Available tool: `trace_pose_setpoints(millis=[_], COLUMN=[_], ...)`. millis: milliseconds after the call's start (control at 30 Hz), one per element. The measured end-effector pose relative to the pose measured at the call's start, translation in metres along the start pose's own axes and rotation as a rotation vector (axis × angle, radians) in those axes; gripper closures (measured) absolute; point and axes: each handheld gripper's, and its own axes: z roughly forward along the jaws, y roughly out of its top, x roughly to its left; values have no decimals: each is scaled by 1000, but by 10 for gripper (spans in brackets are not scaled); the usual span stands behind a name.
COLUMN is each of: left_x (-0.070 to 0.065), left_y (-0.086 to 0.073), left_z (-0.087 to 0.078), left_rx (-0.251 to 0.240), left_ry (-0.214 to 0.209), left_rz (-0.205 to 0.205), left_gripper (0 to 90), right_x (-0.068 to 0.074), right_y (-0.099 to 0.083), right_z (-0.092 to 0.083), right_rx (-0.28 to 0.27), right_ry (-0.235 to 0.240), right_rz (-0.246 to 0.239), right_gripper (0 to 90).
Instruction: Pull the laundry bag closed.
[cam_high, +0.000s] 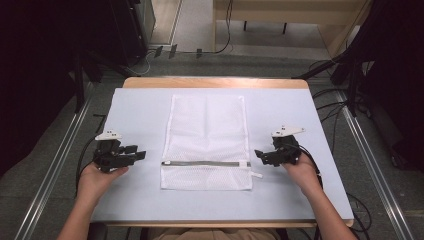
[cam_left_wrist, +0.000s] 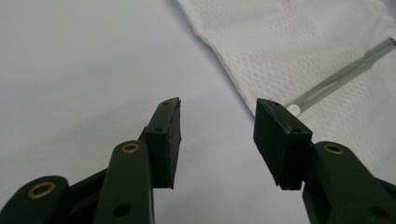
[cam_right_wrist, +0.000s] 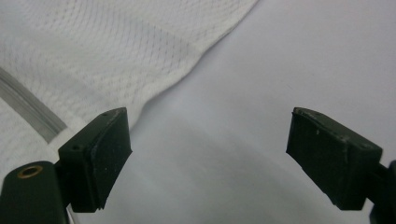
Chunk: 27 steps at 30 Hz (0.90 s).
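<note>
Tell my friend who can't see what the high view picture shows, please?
A white mesh laundry bag with a grey zipper lies flat in the middle of a pale table. A person's hands hold the left gripper and the right gripper, one on each side of the bag, both open and not touching it.

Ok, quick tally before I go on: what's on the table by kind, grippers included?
White mesh laundry bag, lying flat with its grey zipper closed: 1
Black two-jaw grippers: 2, the left gripper and the right gripper, both open, one at each side of the bag
Total: 3
</note>
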Motion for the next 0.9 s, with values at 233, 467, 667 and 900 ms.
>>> trace_pose_setpoints(millis=[233,467,667,900], left_x=[6,9,5,2], left_y=[-1,-1,2,10], left_z=[1,3,4,7], left_rx=[24,33,33,24], left_ry=[1,7,13,-48], left_rz=[-52,-58,-69,-80], left_gripper=[508,361,301,239], right_x=[5,6,6,8], right_y=[7,7,8,7], right_z=[-1,0,0,-5], right_rx=[-35,-10,16,-8], right_ry=[1,40,62,58], right_rz=[20,42,52,33], right_gripper=[141,134,136,155])
